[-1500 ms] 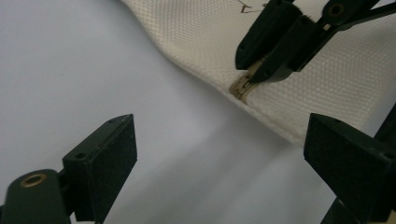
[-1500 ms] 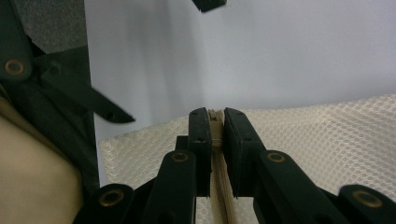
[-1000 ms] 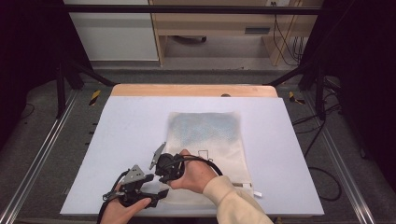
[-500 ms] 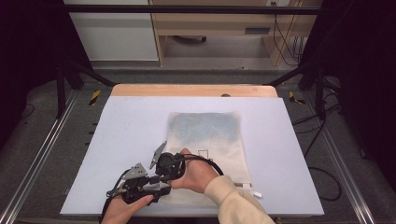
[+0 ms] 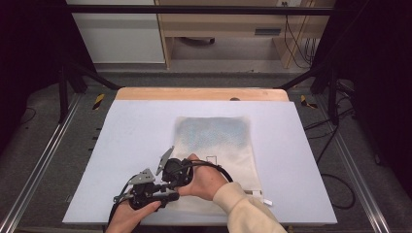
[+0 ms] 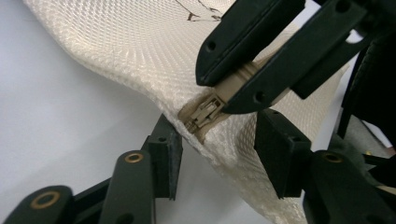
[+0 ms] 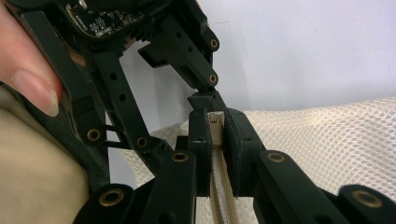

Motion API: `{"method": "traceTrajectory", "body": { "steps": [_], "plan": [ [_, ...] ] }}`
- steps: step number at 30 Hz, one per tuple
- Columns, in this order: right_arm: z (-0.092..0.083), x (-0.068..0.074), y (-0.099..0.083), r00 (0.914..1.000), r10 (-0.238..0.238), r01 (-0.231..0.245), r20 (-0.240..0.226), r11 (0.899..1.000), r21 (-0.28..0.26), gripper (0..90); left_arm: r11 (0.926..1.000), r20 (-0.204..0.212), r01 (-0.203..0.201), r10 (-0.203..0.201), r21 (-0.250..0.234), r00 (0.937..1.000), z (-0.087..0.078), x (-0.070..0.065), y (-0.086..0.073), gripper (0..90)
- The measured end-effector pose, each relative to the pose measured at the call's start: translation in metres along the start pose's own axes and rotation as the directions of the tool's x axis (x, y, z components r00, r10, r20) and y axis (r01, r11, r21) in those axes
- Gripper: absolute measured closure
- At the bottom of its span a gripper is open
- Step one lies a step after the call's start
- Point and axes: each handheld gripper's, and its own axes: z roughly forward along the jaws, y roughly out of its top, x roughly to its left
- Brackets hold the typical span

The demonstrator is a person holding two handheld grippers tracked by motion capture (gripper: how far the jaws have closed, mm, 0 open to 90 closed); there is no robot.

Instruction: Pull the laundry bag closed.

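A cream mesh bag (image 5: pixel 214 136) lies flat on the white table (image 5: pixel 126 131). My right gripper (image 5: pixel 174 180) is shut on the zipper edge at the bag's near left corner. In the right gripper view its pads (image 7: pixel 216 116) pinch the beige zipper tape (image 7: pixel 218 158). My left gripper (image 5: pixel 165 194) meets it from the left. Its jaws (image 6: pixel 219 140) have just been closing and stand on either side of the lifted mesh corner, with a gap at each pad. The zipper slider (image 6: pixel 203 112) sits just beyond them, beside the right gripper (image 6: pixel 215 93).
A wooden strip (image 5: pixel 194 93) runs along the table's far edge. Metal rails (image 5: pixel 39 165) flank the table. A small white tag (image 5: pixel 265 200) sticks out at the bag's near right corner. Cables (image 5: pixel 335 189) lie on the floor at the right.
The left gripper has edged right toward the bag's corner and its jaws have narrowed around it. The right hand and its grip on the zipper edge have stayed put.
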Motion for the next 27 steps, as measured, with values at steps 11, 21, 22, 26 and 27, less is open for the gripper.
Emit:
{"method": "traceTrajectory", "body": {
  "steps": [11,21,22,26,27],
  "plan": [
    [-0.001,0.0,0.0,1.0,0.007,-0.007,-0.002,1.0,-0.005,81.9,0.9994,0.04,0.033,-0.033,-0.002,0.9986,0.0,0.006,-0.001,59.8],
    [-0.001,0.0,-0.001,0.9999,0.015,-0.015,-0.002,1.0,-0.003,81.9,0.9978,0.068,0.066,-0.065,-0.003,0.9956,0.007,0.007,-0.001,58.3],
    [-0.001,0.001,-0.001,0.9998,0.02,-0.02,-0.002,1.0,-0.003,81.9,0.9979,0.068,0.065,-0.065,-0.004,0.9956,0.008,0.007,-0.001,58.7],
    [-0.002,0.0,-0.001,0.9997,0.026,-0.026,-0.005,1.0,-0.004,81.9,0.9972,0.079,0.074,-0.073,-0.007,0.9942,0.01,0.008,-0.002,59.5],
    [-0.002,0.0,-0.001,0.9997,0.024,-0.024,-0.004,1.0,-0.004,81.9,0.9974,0.082,0.072,-0.071,-0.008,0.9941,0.01,0.008,-0.001,59.9]
  ]
}}
